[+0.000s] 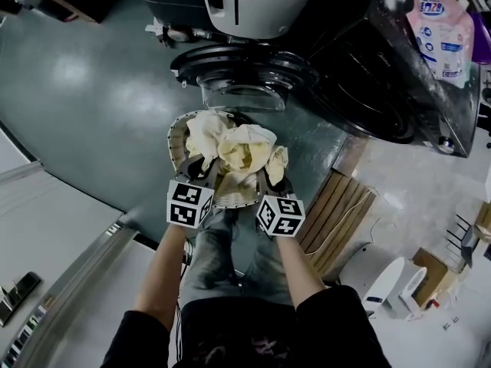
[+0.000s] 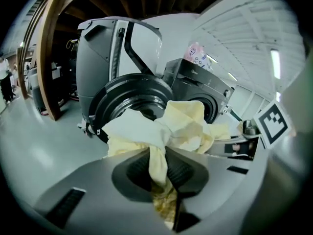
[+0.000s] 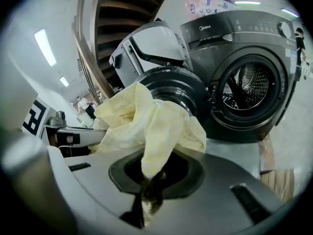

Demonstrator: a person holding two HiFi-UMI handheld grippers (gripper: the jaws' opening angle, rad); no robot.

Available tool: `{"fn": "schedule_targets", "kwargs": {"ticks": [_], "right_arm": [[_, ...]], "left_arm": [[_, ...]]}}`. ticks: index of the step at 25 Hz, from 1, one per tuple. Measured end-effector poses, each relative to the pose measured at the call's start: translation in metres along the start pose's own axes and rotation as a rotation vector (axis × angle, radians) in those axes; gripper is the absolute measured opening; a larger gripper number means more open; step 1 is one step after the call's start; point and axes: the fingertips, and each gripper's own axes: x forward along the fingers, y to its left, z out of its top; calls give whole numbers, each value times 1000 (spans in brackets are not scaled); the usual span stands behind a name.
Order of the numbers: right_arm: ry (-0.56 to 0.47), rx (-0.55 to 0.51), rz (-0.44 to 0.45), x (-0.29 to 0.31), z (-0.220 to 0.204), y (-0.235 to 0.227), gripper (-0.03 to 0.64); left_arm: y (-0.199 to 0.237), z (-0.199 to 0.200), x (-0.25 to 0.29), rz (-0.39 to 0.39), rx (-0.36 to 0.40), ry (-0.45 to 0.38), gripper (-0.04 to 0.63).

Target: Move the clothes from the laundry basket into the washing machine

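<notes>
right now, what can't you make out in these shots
- Laundry basket contents: in the head view the bundle of pale yellow clothes covers it, and the gripper views miss it.
- Garment count: crumpled together in every view.
- Left gripper and right gripper pad faces: the cloth clamped between them covers them.
- Detergent pouch print: head view, too small.

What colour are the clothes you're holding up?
Pale yellow and white clothes, clearest in the left gripper view.

Glossy grey floor (image 1: 84, 90), ceiling strip lights (image 3: 45, 47)
</notes>
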Motion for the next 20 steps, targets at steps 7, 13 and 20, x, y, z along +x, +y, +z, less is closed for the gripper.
{"fn": "schedule_targets", "kwargs": {"ticks": [7,13,20], "right_arm": [[-115,-51,-27,-46,50,3,49],[-209,6,-62,-90,80,-13,47],[-296,64,-76,-136,113,-54,44]], "left_arm": [[-33,51,-25,-43,116,-58,66],[-74,87,-36,-66,244,-71,64],[-139,126,-37,-79,278,-121,63]]}}
